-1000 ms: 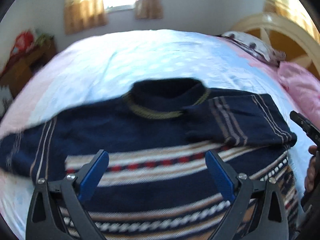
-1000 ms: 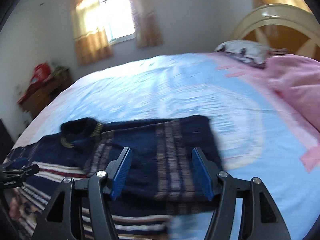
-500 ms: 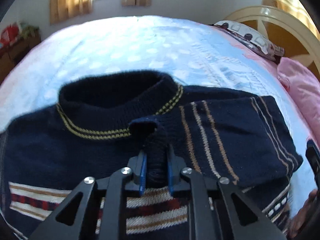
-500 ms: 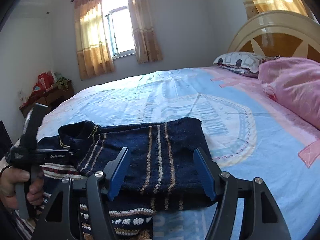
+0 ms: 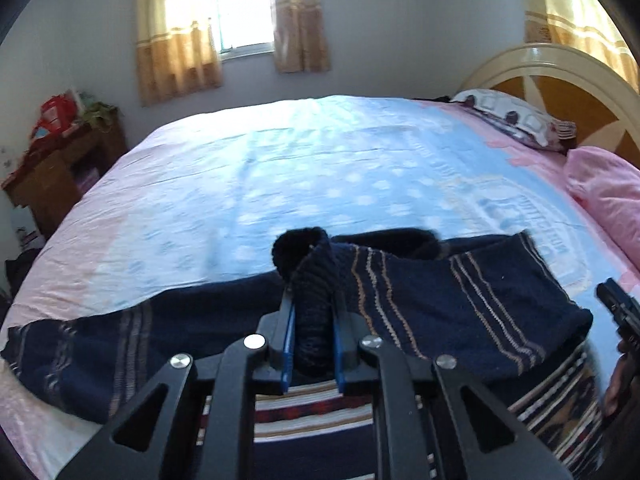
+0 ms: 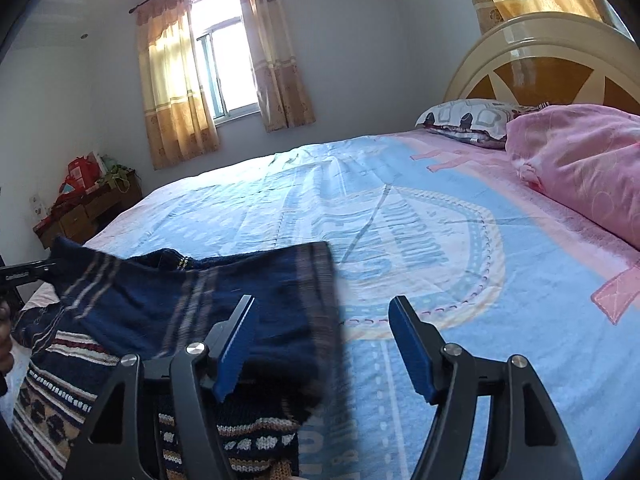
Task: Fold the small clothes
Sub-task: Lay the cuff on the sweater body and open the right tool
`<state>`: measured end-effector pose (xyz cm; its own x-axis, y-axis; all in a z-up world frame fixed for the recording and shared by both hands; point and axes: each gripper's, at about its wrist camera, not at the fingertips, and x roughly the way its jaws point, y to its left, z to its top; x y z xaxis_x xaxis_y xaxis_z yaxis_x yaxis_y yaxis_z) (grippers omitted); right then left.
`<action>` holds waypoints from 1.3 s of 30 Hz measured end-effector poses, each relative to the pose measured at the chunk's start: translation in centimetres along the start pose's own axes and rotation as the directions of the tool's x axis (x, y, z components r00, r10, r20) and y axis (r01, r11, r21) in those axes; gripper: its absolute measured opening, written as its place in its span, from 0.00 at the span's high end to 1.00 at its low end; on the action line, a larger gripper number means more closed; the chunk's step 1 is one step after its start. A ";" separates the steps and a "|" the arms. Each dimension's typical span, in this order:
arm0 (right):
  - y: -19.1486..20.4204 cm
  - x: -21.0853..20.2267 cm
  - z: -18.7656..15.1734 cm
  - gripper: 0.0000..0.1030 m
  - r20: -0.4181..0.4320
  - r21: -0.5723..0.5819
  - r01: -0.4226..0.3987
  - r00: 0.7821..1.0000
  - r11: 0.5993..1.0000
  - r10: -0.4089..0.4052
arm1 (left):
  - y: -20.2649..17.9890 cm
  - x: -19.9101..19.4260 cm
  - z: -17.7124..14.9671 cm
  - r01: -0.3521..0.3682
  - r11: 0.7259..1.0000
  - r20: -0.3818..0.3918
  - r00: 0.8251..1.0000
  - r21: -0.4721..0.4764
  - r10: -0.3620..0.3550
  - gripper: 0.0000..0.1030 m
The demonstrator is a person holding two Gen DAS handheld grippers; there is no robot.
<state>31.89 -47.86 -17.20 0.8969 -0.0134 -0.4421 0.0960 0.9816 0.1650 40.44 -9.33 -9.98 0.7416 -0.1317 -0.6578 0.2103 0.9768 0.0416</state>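
Note:
A small navy knitted sweater (image 5: 460,312) with tan, red and white stripes lies on the bed. Its right sleeve is folded across the chest. My left gripper (image 5: 312,340) is shut on the cuff of that sleeve (image 5: 314,280) and holds it lifted off the sweater's body. The other sleeve (image 5: 80,344) lies spread out to the left. In the right wrist view the sweater (image 6: 192,312) lies at lower left, its folded sleeve raised. My right gripper (image 6: 320,344) is open and empty above the sweater's right edge.
The bed sheet (image 6: 400,220) is blue and pink. A pink quilt (image 6: 580,160) and a patterned pillow (image 6: 468,120) lie by the headboard (image 6: 540,60) at right. A wooden nightstand (image 5: 52,168) with red bags stands at left. A curtained window (image 5: 240,12) is in the far wall.
My left gripper closed on the folded sleeve's cuff and has lifted it up and back. My right gripper has shifted right, off the sleeve, and stays open.

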 end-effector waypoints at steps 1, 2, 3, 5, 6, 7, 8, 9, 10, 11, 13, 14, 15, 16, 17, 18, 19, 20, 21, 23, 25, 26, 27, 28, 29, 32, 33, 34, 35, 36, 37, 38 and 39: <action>0.0 0.1 0.0 0.34 -0.004 0.000 -0.003 1.000 1.000 0.003 | 0.7 0.2 -0.3 -0.011 1.000 -0.006 1.000 -0.007 0.011 0.84; 0.1 0.2 0.0 0.34 -0.010 -0.002 -0.006 1.000 1.000 0.006 | 1.4 0.5 -0.6 -0.023 1.000 -0.013 1.000 -0.013 0.022 0.84; 0.1 0.3 -0.1 0.34 -0.015 -0.005 -0.009 1.000 1.000 0.009 | 1.5 1.0 -0.8 -0.033 0.999 -0.019 0.999 -0.012 0.033 0.84; 0.4 0.6 -0.2 0.33 -0.030 -0.015 -0.016 0.999 1.000 0.015 | 1.9 2.0 -1.4 -0.052 0.999 -0.029 0.998 -0.013 0.051 0.84; 0.5 0.7 -0.2 0.33 -0.039 -0.023 -0.020 0.999 1.000 0.019 | 2.0 2.2 -1.9 -0.056 0.998 -0.036 0.998 -0.014 0.056 0.84; 0.7 0.9 -0.3 0.33 -0.051 -0.034 -0.025 0.998 0.999 0.024 | 2.1 2.8 -2.3 -0.068 0.998 -0.046 0.997 -0.015 0.067 0.84; 0.9 1.1 -0.4 0.33 -0.062 -0.044 -0.029 0.998 0.999 0.026 | 2.4 3.1 -2.6 -0.076 0.997 -0.051 0.996 -0.017 0.075 0.84; 1.2 1.4 -0.5 0.33 -0.078 -0.059 -0.035 0.996 0.998 0.031 | 2.6 3.5 -2.9 -0.077 0.997 -0.058 0.995 -0.023 0.076 0.84; 1.6 1.8 -0.6 0.33 -0.101 -0.073 -0.042 0.994 0.996 0.034 | 2.9 3.9 -3.2 -0.071 0.997 -0.065 0.995 -0.031 0.069 0.84; 1.8 2.3 -0.7 0.31 -0.127 -0.085 -0.043 0.991 0.995 0.032 | 3.0 4.2 -3.6 -0.066 0.997 -0.076 0.995 -0.035 0.063 0.84; 2.3 3.7 -1.1 0.31 -0.203 -0.116 -0.014 0.979 0.993 -0.010 | 2.6 5.5 -4.6 -0.093 0.995 -0.109 0.990 -0.018 0.091 0.81; 2.4 4.5 -1.2 0.31 -0.242 -0.129 0.003 0.970 0.992 -0.035 | 2.5 6.0 -5.1 -0.122 0.993 -0.124 0.985 -0.007 0.120 0.79; 2.5 5.4 -1.4 0.31 -0.287 -0.140 0.018 0.956 0.990 -0.058 | 2.3 6.4 -5.6 -0.150 0.989 -0.138 0.979 0.003 0.149 0.74; 2.5 5.9 -1.7 0.31 -0.318 -0.144 0.021 0.946 0.989 -0.067 | 2.3 6.6 -5.9 -0.170 0.985 -0.146 0.975 0.005 0.169 0.70; 2.4 6.0 -1.7 0.31 -0.324 -0.139 0.018 0.944 0.990 -0.062 | 2.3 6.4 -6.0 -0.174 0.985 -0.141 0.975 0.001 0.172 0.69; 2.2 5.7 -1.7 0.31 -0.315 -0.134 0.016 0.947 0.991 -0.058 | 2.3 6.0 -6.0 -0.175 0.985 -0.130 0.976 -0.004 0.173 0.64; 2.1 5.3 -1.6 0.31 -0.299 -0.128 0.019 0.953 0.992 -0.057 | 2.4 5.8 -6.0 -0.176 0.984 -0.126 0.977 -0.007 0.174 0.56; 2.0 5.0 -1.5 0.31 -0.283 -0.124 0.023 0.957 0.992 -0.057 | 2.3 5.6 -6.0 -0.180 0.984 -0.123 0.976 -0.007 0.178 0.52; 1.9 4.2 -1.3 0.31 -0.247 -0.121 0.035 0.967 0.992 -0.064 | 2.3 5.4 -6.2 -0.185 0.983 -0.119 0.976 -0.004 0.183 0.50; 2.4 2.8 -0.7 0.31 -0.190 -0.141 0.061 0.978 0.988 -0.087 | 2.3 5.2 -6.5 -0.175 0.985 -0.124 0.977 -0.001 0.174 0.50; 4.0 1.3 0.4 0.31 -0.122 -0.191 0.074 0.988 0.979 -0.098 | 2.5 5.2 -6.6 -0.164 0.986 -0.125 0.979 -0.012 0.161 0.50; 5.0 1.0 0.9 0.31 -0.113 -0.211 0.060 0.990 0.976 -0.085 | 2.6 5.4 -6.5 -0.160 0.987 -0.129 0.979 -0.017 0.157 0.50; 6.5 1.0 1.4 0.31 -0.124 -0.240 0.026 0.991 0.971 -0.057 | 2.7 5.5 -6.5 -0.159 0.987 -0.134 0.979 -0.021 0.155 0.49; 7.5 1.4 1.8 0.31 -0.148 -0.255 -0.002 0.988 0.967 -0.037 | 2.9 5.6 -6.5 -0.157 0.987 -0.134 0.979 -0.023 0.153 0.49; 8.6 1.7 2.2 0.31 -0.170 -0.267 -0.027 0.985 0.963 -0.020 | 2.9 5.6 -6.5 -0.157 0.987 -0.133 0.979 -0.024 0.152 0.49; 12.2 2.9 2.8 0.31 -0.190 -0.313 -0.062 0.982 0.948 0.001 | 2.9 5.6 -6.6 -0.155 0.987 -0.132 0.980 -0.029 0.150 0.48; 13.3 3.4 2.8 0.31 -0.199 -0.330 -0.072 0.980 0.941 0.005 | 2.9 5.6 -6.6 -0.153 0.988 -0.133 0.980 -0.032 0.147 0.48; 14.4 4.2 2.5 0.31 -0.218 -0.339 -0.086 0.976 0.937 0.010 | 3.0 5.7 -6.6 -0.150 0.988 -0.135 0.980 -0.036 0.144 0.48; 15.1 4.9 2.1 0.31 -0.246 -0.340 -0.097 0.969 0.936 0.011 | 3.0 5.7 -6.6 -0.147 0.988 -0.135 0.981 -0.042 0.141 0.47; 15.6 5.8 1.4 0.31 -0.279 -0.334 -0.107 0.960 0.937 0.010 | 3.2 5.7 -6.6 -0.144 0.988 -0.136 0.981 -0.046 0.137 0.47; 15.9 6.6 0.4 0.31 -0.314 -0.323 -0.112 0.949 0.940 0.006 | 3.3 5.7 -6.7 -0.138 0.989 -0.137 0.982 -0.054 0.129 0.46; 15.9 7.3 -0.3 0.31 -0.338 -0.314 -0.111 0.941 0.943 -0.002 | 3.4 5.7 -6.6 -0.133 0.989 -0.138 0.983 -0.060 0.124 0.46; 15.9 7.9 -1.4 0.31 -0.365 -0.302 -0.107 0.931 0.947 -0.011 | 3.7 5.7 -6.7 -0.125 0.990 -0.139 0.984 -0.070 0.114 0.45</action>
<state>39.88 -32.07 -19.34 0.6761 0.0465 -0.7353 -0.1357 0.9888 -0.0622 41.22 -5.39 -18.61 0.6651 0.0055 -0.7468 0.0710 0.9950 0.0706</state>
